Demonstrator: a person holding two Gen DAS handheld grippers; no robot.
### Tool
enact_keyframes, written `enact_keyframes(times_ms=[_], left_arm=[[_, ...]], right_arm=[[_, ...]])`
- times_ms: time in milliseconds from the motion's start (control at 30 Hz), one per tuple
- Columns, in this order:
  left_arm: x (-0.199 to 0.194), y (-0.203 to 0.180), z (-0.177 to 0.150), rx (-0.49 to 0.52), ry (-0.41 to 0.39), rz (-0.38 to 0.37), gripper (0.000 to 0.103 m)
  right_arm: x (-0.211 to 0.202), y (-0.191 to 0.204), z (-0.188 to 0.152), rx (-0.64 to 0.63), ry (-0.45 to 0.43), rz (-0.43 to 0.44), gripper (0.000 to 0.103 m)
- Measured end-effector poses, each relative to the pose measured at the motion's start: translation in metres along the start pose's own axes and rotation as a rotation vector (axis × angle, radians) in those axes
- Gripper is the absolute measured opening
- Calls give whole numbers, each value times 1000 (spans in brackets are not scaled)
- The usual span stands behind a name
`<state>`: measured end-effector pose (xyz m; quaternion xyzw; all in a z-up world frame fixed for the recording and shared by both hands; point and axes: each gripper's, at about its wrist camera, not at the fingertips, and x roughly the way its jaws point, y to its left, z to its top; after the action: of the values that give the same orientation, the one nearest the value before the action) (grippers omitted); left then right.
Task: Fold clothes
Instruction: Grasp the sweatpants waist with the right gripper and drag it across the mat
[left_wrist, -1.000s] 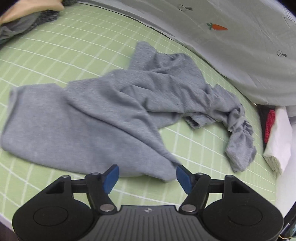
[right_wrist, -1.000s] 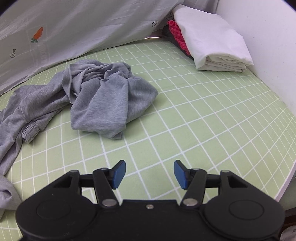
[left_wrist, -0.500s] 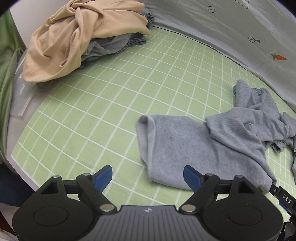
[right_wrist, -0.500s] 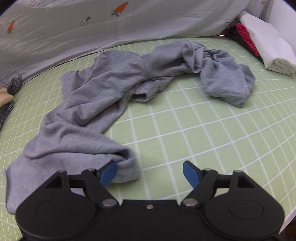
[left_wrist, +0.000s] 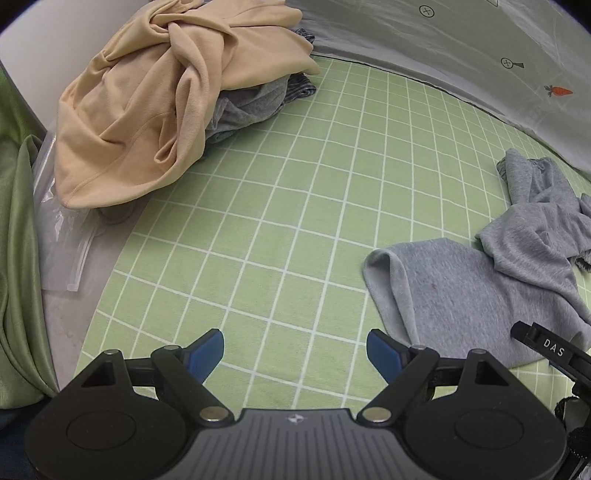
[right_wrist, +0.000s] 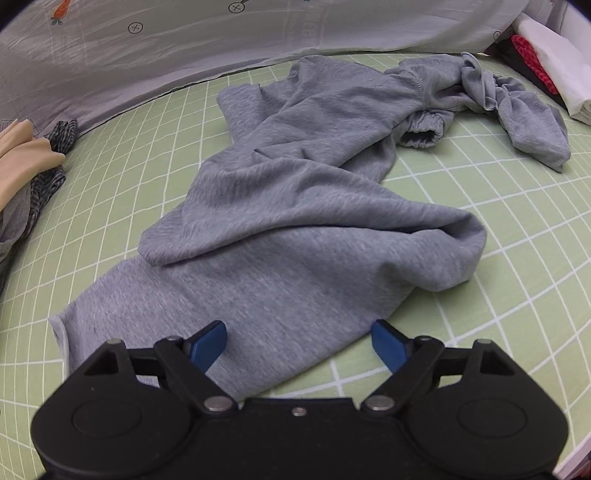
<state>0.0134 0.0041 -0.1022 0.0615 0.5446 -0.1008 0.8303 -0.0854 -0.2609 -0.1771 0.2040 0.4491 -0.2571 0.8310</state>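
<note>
1 grey garment (right_wrist: 295, 229), 2 grippers (left_wrist: 295, 350)

The left gripper (left_wrist: 294, 350) is sitting low and pointing forward, with its two blue fingertips (left_wrist: 207, 349) spread wide apart and holding nothing. The right gripper (right_wrist: 298, 345) is sitting low too, with its blue fingertips (right_wrist: 388, 345) also wide apart and nothing pinched between them. Part of the right gripper is showing at the edge of the left wrist view.

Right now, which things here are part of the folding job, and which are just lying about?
Part of the job:
grey garment, spread crumpled on the green checked sheet
left gripper, open
right gripper, open

Lying about:
beige garment
plastic bag
folded white cloth
</note>
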Motion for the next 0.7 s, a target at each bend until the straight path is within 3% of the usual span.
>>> enact_keyframes(times_ms=[167,267,333,367,433,533,700], left_arm=[[-1,6,3,4,-11,6,85],[-2,3,5,3,-19,2,85],[-3,-3,7,10,-23,-3,85],[-4,-7,7,13,-25,-5,85],[-5,-17,7,17,-26,-10,85],[-5,-37,6,17,-24,-21,85],[-13,-78,5,5,-20,-33,85]], right_arm=[[4,12,0,-37,-9,-47,87],[3,9,2,-50,-26,-39,78],[0,3,4,-45,-44,-21,57],[-1,-1,5,-42,-51,-7,52],[-3,-10,8,-42,-54,15,25],[-5,-26,10,-57,-54,34,17],[-11,-70,18,-62,-34,13,13]])
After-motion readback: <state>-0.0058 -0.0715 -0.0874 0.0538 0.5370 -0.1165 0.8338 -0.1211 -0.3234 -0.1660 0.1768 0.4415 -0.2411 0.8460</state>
